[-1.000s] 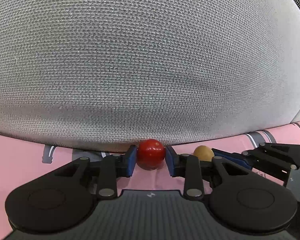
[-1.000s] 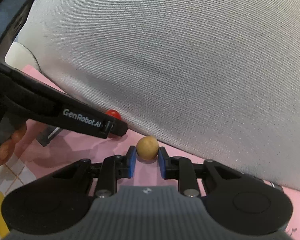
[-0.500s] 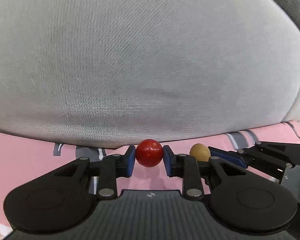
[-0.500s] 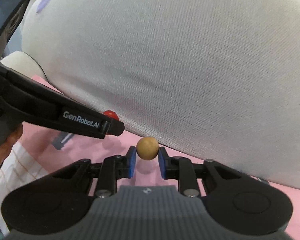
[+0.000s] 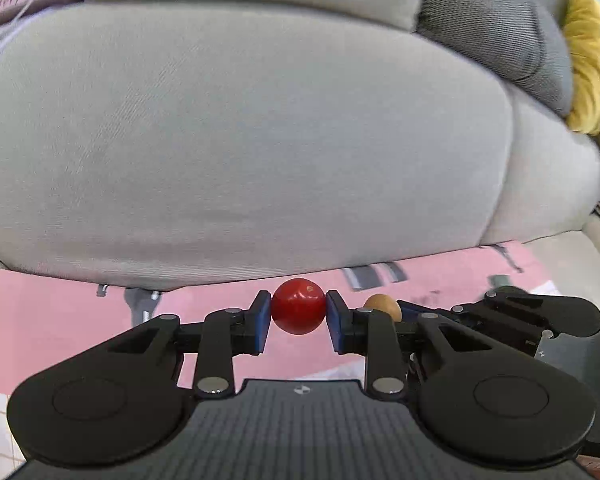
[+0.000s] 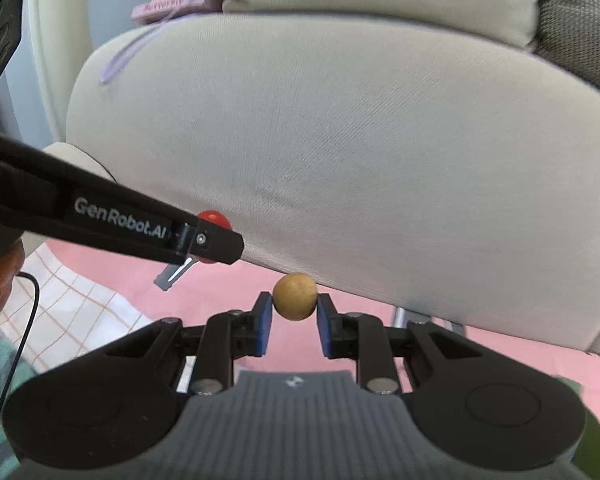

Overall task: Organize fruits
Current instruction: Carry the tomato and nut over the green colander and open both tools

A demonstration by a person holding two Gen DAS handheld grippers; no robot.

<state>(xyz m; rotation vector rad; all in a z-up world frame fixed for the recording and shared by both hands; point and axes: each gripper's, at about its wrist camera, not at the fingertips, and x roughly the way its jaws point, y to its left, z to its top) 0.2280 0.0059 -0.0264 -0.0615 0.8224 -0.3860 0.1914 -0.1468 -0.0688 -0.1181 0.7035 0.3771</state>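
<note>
My left gripper [image 5: 298, 314] is shut on a round red fruit [image 5: 298, 311], its blue pads pressing both sides, and holds it in the air above a pink cloth [image 5: 60, 320]. To its right I see the small tan fruit [image 5: 382, 306] held in the right gripper. In the right wrist view my right gripper [image 6: 294, 312] is shut on that small tan round fruit [image 6: 295, 296]. The left gripper [image 6: 220, 240] crosses from the left there, with the red fruit [image 6: 216, 218] partly hidden behind its fingertip.
A large grey sofa cushion [image 5: 260, 140] fills the space ahead. A darker grey cushion [image 5: 492, 20] and a yellow one [image 5: 592, 60] lie at the back right. A checked cloth [image 6: 68, 300] and a hand [image 6: 0, 280] show at the left. A pink box [image 6: 172, 4] rests beyond the cushion.
Both grippers have risen from the pink cloth with their fruits held. More of the sofa's top and the cushions behind it has come into view.
</note>
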